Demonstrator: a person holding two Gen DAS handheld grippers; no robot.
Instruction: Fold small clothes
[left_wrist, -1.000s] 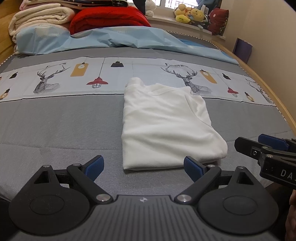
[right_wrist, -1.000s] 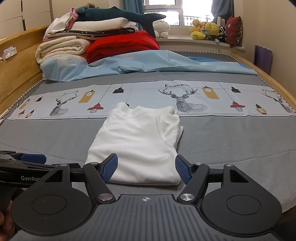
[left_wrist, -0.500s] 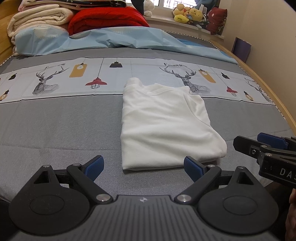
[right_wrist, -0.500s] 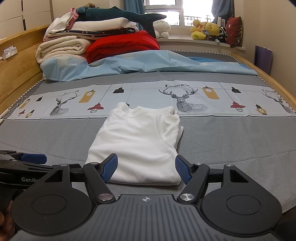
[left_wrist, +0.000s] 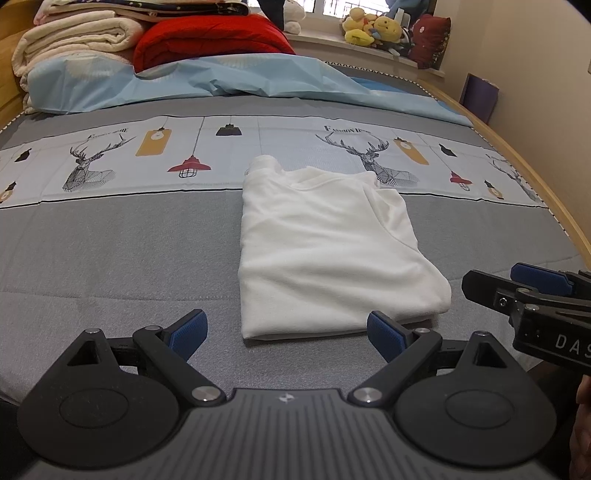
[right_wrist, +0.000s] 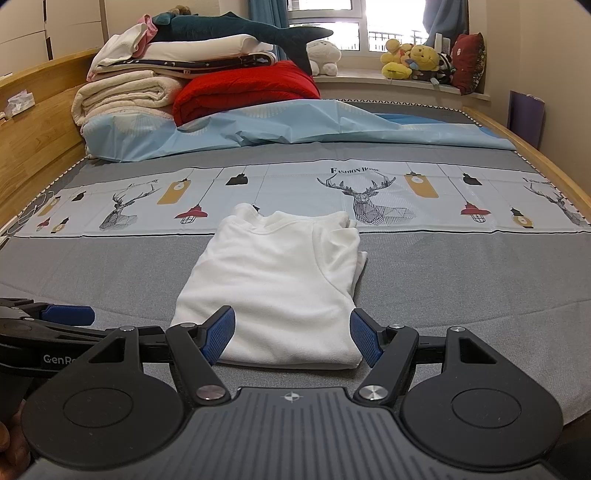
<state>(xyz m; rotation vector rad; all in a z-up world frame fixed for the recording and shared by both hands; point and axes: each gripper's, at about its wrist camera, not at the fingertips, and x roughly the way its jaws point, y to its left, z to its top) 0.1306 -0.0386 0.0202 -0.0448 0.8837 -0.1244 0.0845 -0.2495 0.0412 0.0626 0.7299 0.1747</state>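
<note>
I see the white shirt (left_wrist: 325, 251) lying folded into a compact rectangle on the grey bedspread (left_wrist: 110, 258), its collar end reaching onto the printed band of deer and hanging lamps (left_wrist: 155, 158) and its near folded edge facing me.

From the left wrist view, my left gripper (left_wrist: 286, 334) hangs just short of that near edge with its jaws spread wide and nothing between them. The left blue pad (left_wrist: 186, 334) sits over bare grey cloth well to the left of the shirt, while the right blue pad (left_wrist: 386, 334) is at the shirt's near right corner; I cannot tell whether it touches the fabric. So the shirt lies ahead of the claw and offset to its right half.

From the right wrist view, my right gripper (right_wrist: 291, 336) is also wide open and grips nothing. Here the shirt's near edge spans almost the whole gap between the pads, with the left pad (right_wrist: 219, 334) overlapping the near left corner and the right pad (right_wrist: 365, 339) just outside the near right corner. The claw seems to hover above the hem rather than pinch it.

Each gripper shows at the edge of the other's view, both side by side along the bed's near edge.

Beyond the shirt lie a light blue sheet (right_wrist: 295, 125), a red quilt (right_wrist: 247, 88) and stacked blankets (right_wrist: 125, 92).
</note>
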